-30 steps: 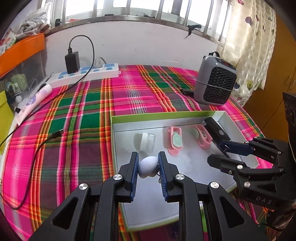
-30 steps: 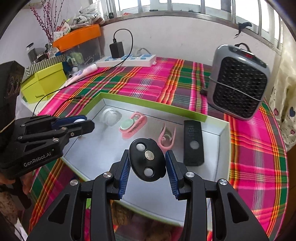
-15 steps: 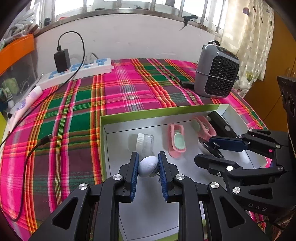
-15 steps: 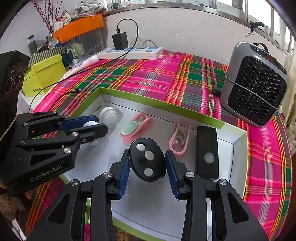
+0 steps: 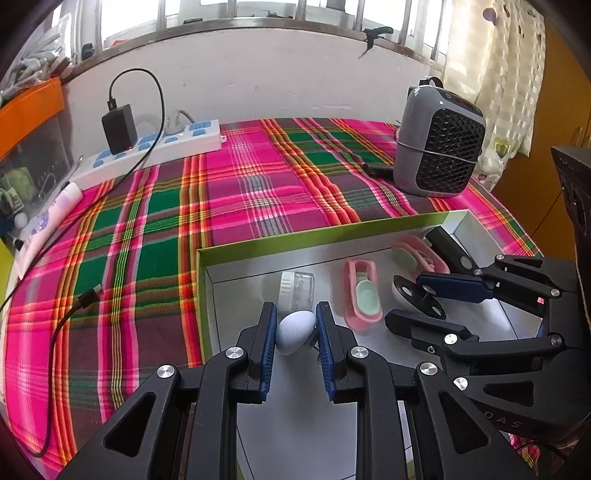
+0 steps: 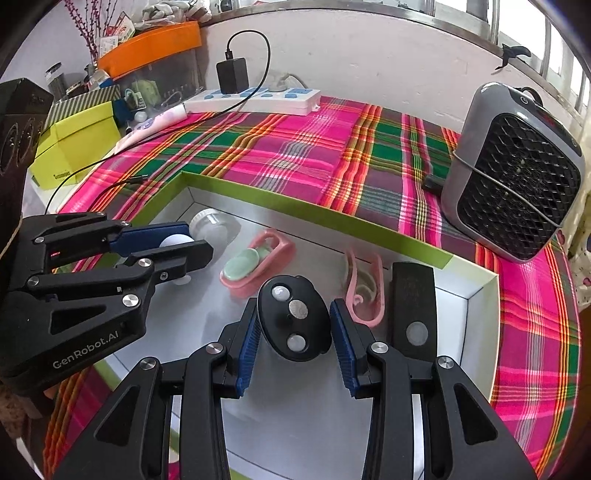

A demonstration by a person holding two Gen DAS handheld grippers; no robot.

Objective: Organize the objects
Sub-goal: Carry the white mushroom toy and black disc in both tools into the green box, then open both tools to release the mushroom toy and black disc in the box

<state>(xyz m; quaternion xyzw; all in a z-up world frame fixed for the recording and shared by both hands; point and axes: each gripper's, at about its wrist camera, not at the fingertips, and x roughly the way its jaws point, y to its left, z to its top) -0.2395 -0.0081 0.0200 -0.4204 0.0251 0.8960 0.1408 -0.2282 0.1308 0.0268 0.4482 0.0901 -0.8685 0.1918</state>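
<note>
Left gripper (image 5: 295, 334) clamps white egg-shaped piece (image 5: 294, 331); right gripper (image 6: 293, 325) pinches black oval disc (image 6: 293, 323); both poised over tray (image 6: 476, 295), likely for placing in row.

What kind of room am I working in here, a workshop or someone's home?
Most likely a home room: a plaid tablecloth covers the table under a barred window, with a small grey heater, a power strip and patterned curtains.
</note>
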